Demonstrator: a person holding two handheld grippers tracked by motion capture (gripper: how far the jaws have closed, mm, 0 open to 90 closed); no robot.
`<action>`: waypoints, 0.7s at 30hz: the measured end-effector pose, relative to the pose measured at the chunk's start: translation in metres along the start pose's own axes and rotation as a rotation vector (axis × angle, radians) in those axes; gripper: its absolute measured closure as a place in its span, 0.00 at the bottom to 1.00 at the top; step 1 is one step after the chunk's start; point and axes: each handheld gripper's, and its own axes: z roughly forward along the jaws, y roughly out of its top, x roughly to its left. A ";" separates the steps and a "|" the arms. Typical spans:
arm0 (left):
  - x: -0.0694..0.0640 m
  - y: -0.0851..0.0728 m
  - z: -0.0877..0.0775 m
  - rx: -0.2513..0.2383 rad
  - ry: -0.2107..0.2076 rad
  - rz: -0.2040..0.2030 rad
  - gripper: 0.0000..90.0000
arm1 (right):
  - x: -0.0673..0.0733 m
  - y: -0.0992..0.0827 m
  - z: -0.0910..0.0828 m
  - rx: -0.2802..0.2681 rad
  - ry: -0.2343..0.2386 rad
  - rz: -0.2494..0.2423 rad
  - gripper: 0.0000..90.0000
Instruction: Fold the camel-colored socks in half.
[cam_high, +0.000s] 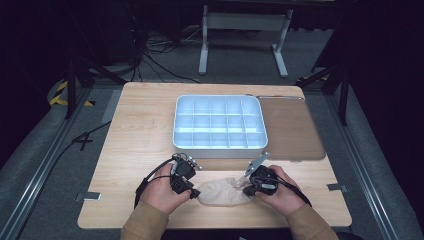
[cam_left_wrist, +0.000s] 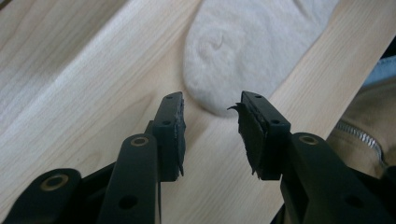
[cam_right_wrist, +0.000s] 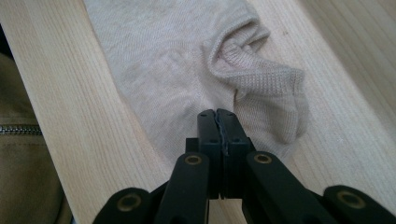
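Dark curtains and grey floor surround a light wooden surface (cam_high: 140, 140), with cables and a white frame leg behind it. On the right part of the surface lies a brown mat (cam_high: 295, 130). Just left of the mat, its right wall over the mat's edge, stands a white compartment tray (cam_high: 218, 150), divided into many small cells.

Near the front edge lies a beige sock (cam_high: 222, 192), flat, its long axis running left to right between the two hands. In the right gripper view the cuff end (cam_right_wrist: 261, 70) is folded and rumpled.

The left gripper (cam_high: 192, 192) sits at the sock's left end. In the left gripper view its fingers (cam_left_wrist: 170, 126) stand about half open, one on each side of the rounded toe end; the pads do not press on the fabric.

The right gripper (cam_high: 248, 189) sits at the sock's right end. Its fingers (cam_right_wrist: 208, 130) are fully closed, pad against pad, with the tips over the sock; whether a pinch of fabric is caught between them is not clear.
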 end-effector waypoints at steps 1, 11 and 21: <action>-0.001 0.001 0.002 -0.014 -0.003 -0.005 0.68 | 0.000 0.000 0.000 -0.002 -0.002 0.003 1.00; -0.009 0.011 0.026 0.055 0.043 -0.020 0.65 | 0.000 -0.002 0.000 -0.016 0.001 0.004 1.00; -0.014 0.014 0.032 0.098 0.058 0.016 0.58 | 0.001 -0.004 0.000 -0.024 -0.005 0.009 1.00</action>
